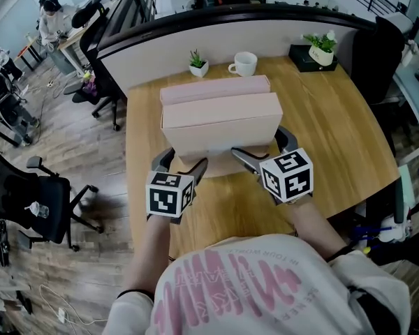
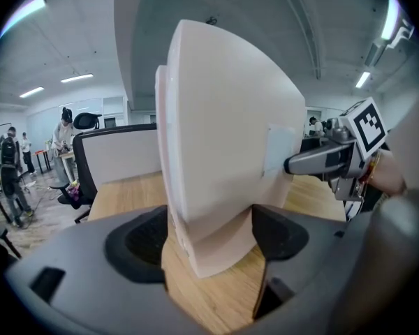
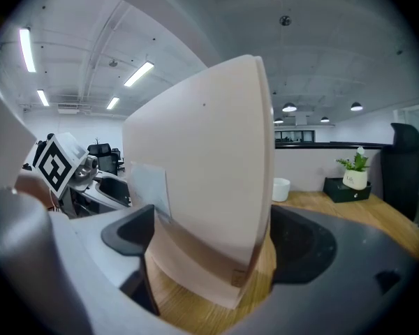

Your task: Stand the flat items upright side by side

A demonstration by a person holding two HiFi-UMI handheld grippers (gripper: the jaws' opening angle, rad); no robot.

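Two flat pink boxes stand upright side by side on the wooden table (image 1: 335,138). The far box (image 1: 213,89) is right behind the near box (image 1: 220,128). My left gripper (image 1: 184,160) straddles the near box's left end, and my right gripper (image 1: 260,145) straddles its right end. In the left gripper view the box (image 2: 223,131) fills the gap between the pads of the left gripper (image 2: 209,236), which press both faces. In the right gripper view the box (image 3: 202,159) likewise sits tight between the right gripper's (image 3: 213,232) pads. Its lower edge is on the tabletop.
A white mug (image 1: 244,63) and a small potted plant (image 1: 198,65) stand behind the boxes by the partition. A black box with a plant (image 1: 314,51) sits at the back right. Office chairs (image 1: 35,201) stand on the floor off the table's left edge.
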